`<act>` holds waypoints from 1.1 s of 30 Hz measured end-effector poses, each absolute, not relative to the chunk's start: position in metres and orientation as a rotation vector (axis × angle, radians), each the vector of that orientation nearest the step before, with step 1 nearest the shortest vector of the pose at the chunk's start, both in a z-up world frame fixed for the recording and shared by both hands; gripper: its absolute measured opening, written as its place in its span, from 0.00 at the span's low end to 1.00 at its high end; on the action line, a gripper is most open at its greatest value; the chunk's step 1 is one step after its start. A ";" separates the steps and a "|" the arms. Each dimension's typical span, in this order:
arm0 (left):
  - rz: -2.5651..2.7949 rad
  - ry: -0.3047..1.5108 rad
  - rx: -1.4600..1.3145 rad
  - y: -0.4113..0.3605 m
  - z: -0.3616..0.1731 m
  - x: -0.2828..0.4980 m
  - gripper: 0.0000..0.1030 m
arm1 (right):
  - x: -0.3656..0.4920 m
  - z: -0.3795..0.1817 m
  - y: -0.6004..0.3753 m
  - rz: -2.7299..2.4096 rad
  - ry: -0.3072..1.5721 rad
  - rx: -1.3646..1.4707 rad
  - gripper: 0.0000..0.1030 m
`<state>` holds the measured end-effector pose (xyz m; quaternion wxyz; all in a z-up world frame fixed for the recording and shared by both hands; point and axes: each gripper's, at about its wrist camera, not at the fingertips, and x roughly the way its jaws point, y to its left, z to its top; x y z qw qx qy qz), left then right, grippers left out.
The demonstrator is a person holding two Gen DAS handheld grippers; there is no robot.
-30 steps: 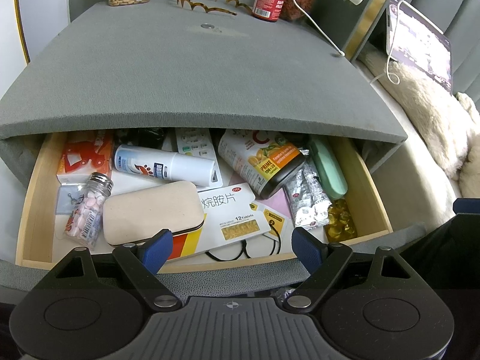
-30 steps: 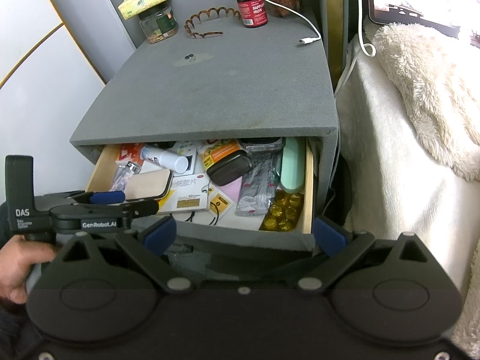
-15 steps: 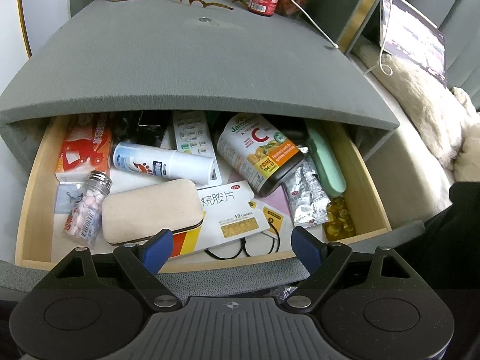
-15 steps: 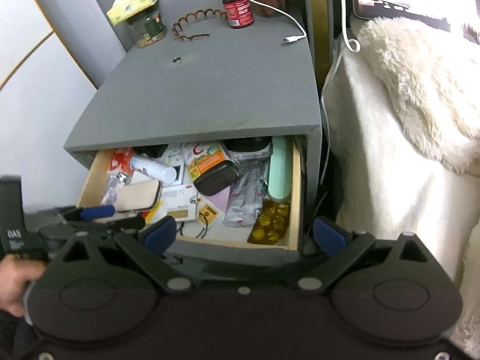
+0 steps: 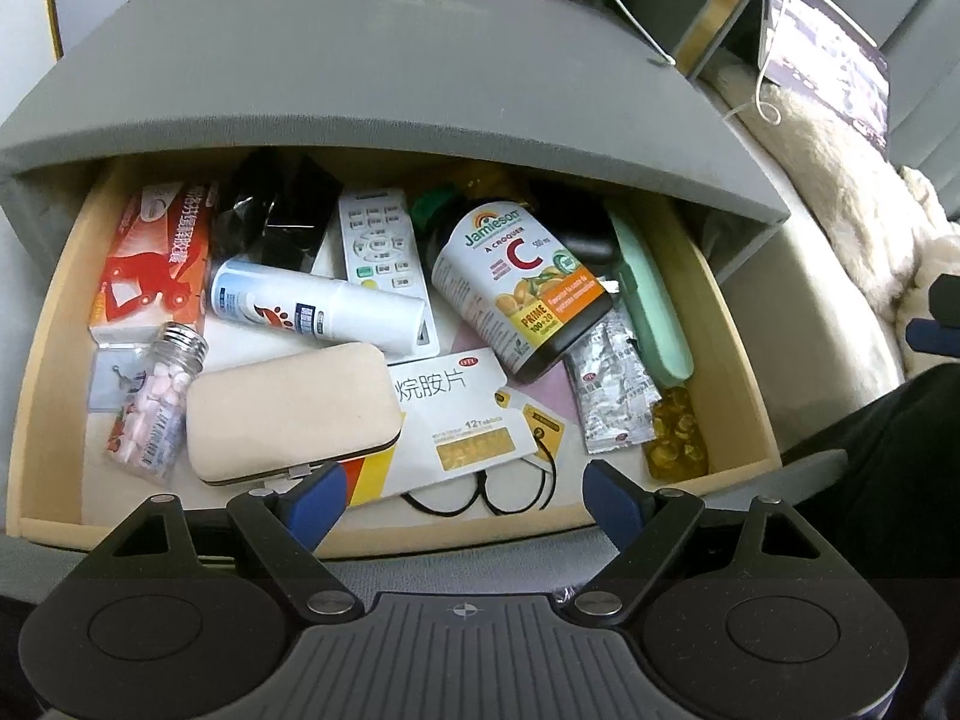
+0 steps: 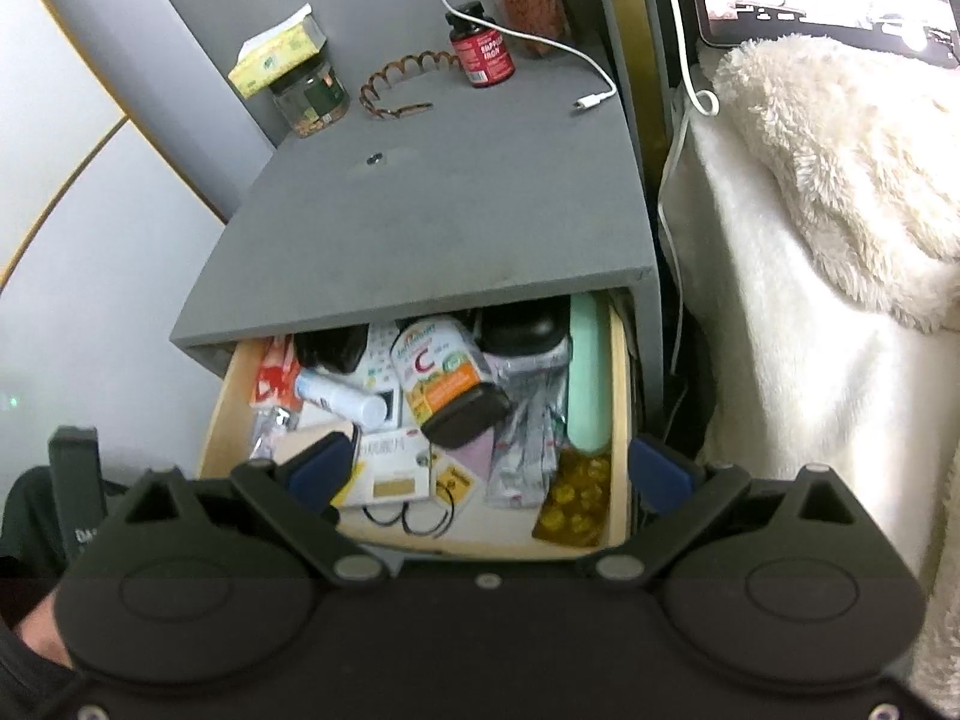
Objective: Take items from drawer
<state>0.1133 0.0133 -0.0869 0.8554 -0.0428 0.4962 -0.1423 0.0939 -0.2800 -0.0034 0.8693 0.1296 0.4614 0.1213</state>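
The wooden drawer of the grey nightstand stands open and full. In it lie a vitamin C bottle, a white spray tube, a beige case, a small pill vial, a red box, a remote, a white tablet box, foil sachets, a mint case and yellow capsules. My left gripper is open and empty over the drawer's front edge. My right gripper is open and empty above the drawer.
On the nightstand top stand a red supplement bottle, a glass jar, a brown hair comb and a white charging cable. A bed with a fluffy white blanket is to the right.
Both grippers have moved closer over the open drawer, so more of its back contents shows. Both stay open and empty.
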 end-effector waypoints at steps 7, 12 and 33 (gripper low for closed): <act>-0.297 1.032 -0.095 0.012 -0.086 0.128 0.81 | 0.091 -0.003 -0.282 0.253 0.948 0.288 0.96; -0.284 1.022 -0.106 0.014 -0.086 0.140 0.82 | 0.090 -0.002 -0.278 0.249 0.949 0.260 0.96; -0.273 1.009 -0.120 0.015 -0.084 0.131 0.82 | 0.088 -0.002 -0.277 0.251 0.950 0.270 0.96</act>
